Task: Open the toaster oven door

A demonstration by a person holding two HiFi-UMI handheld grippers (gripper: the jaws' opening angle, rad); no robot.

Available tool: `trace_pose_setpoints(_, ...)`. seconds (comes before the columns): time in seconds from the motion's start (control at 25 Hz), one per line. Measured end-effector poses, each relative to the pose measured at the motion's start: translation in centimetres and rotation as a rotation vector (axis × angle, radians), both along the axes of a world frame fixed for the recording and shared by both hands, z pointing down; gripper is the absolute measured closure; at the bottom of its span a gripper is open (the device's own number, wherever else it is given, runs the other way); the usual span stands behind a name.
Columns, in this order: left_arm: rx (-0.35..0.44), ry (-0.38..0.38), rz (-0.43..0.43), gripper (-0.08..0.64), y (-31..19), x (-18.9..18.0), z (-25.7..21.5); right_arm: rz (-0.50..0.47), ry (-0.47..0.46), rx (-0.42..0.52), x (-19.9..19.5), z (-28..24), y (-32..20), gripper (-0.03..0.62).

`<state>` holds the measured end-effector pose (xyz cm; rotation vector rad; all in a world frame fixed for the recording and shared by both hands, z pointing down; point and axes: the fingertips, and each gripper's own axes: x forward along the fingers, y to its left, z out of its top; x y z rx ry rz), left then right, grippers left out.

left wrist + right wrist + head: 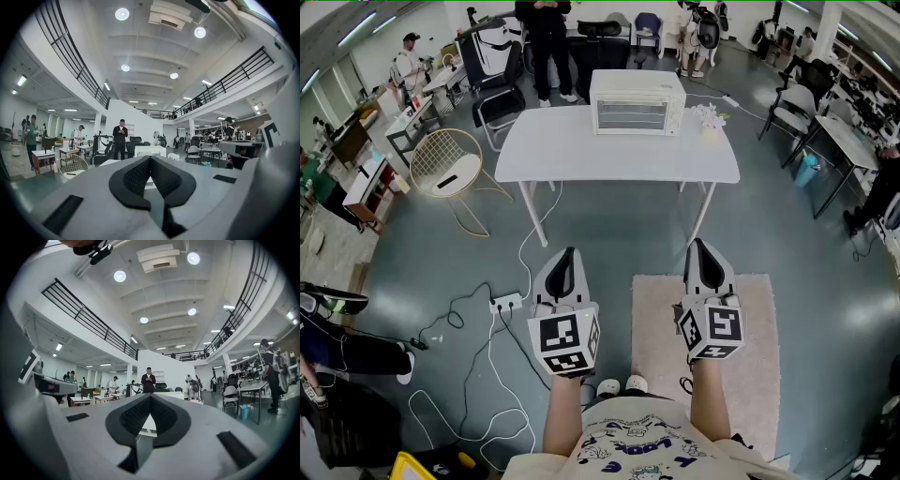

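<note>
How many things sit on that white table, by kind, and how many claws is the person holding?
Toaster oven: 1
Small white bunch, maybe flowers: 1
Claws: 2, the left claw and the right claw
Total: 4

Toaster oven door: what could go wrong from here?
1. Power strip and loose cables lie on the floor toward the table: trip risk on approach.
2. Left gripper and right gripper are both shut; one must open before any grasp.
3. Flowers beside the toaster oven could get knocked.
</note>
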<state>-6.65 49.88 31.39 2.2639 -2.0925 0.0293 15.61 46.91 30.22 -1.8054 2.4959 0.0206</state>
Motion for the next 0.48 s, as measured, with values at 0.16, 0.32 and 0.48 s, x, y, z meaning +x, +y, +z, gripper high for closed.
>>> trace_pose_setpoints(0.16, 0.005, 0.0, 0.008, 0.555, -0.36, 0.55, -0.02, 0.0, 0.0, 0.002, 0.31, 0.1, -0.31, 0.595)
trace_pose_setpoints(0.32, 0.005, -0.003, 0.01, 0.555, -0.41, 0.78, -0.08, 0.001, -0.004, -0.001, 0.52, 0.06, -0.37, 0.595)
trace_pose_setpoints(0.48, 0.003, -0.003, 0.004, 0.555, -0.51, 0.65, -0.34, 0.0, -0.006, -0.002, 0.67, -0.17, -0.5, 0.595)
